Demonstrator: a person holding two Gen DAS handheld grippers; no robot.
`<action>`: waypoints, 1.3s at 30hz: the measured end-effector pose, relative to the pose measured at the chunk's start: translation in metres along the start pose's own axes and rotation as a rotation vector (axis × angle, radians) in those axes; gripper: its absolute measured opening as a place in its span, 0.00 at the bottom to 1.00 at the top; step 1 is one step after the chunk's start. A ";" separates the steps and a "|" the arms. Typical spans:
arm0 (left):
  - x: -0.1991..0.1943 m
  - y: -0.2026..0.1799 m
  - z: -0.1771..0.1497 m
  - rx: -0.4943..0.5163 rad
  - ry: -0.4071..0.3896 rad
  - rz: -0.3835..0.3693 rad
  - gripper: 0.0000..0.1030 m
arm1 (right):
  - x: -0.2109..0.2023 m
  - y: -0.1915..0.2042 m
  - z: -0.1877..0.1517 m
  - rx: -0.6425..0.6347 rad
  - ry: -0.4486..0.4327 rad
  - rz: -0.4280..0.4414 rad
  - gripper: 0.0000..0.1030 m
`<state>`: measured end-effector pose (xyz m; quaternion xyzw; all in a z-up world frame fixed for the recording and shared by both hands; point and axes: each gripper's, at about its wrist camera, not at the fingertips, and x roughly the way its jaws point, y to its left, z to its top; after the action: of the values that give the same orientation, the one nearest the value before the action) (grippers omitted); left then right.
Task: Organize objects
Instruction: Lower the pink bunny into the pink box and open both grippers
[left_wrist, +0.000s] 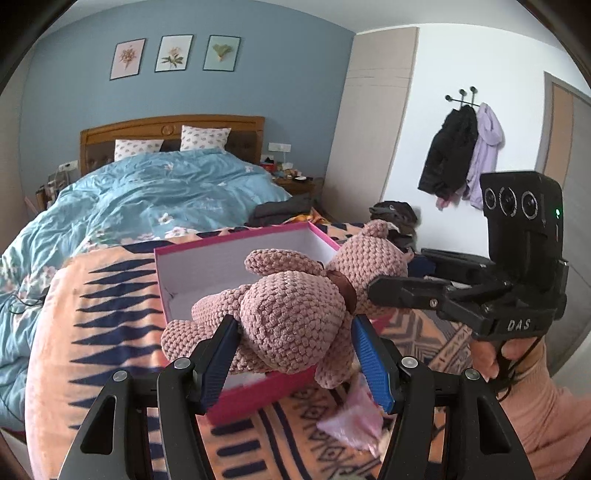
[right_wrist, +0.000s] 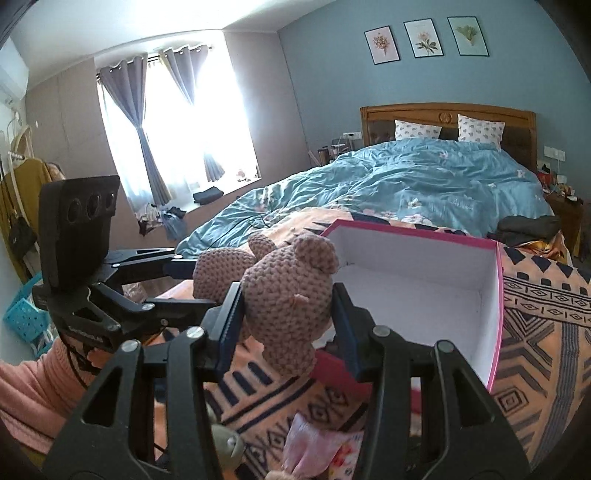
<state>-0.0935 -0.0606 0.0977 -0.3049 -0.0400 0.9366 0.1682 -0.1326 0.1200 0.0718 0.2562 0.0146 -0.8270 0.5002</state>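
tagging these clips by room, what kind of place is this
A bedroom in a home. A bed with a wooden headboard and two pillows fills the room, coats hang on wall hooks, and curtains frame a bright window. Both grippers hold a crocheted teddy bear over a pink box.

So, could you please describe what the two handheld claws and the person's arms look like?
Both are black plastic with silver pivot screws and blue ribbed pads. The right claw carries a boxy black camera head with three lenses, a green light and "DAS" lettering, with black cables trailing. Salmon-pink knitted sleeves cover the arms.
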 end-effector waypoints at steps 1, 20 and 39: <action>0.006 0.003 0.003 0.001 0.006 0.006 0.61 | 0.004 -0.004 0.003 0.003 0.001 0.000 0.48; 0.112 0.049 -0.003 -0.080 0.223 0.083 0.61 | 0.086 -0.076 -0.007 0.120 0.160 -0.032 0.48; 0.111 0.046 -0.016 -0.066 0.228 0.126 0.61 | 0.123 -0.098 -0.034 0.159 0.331 -0.161 0.49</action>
<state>-0.1814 -0.0667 0.0147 -0.4168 -0.0320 0.9027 0.1023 -0.2460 0.0778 -0.0343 0.4253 0.0518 -0.8094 0.4017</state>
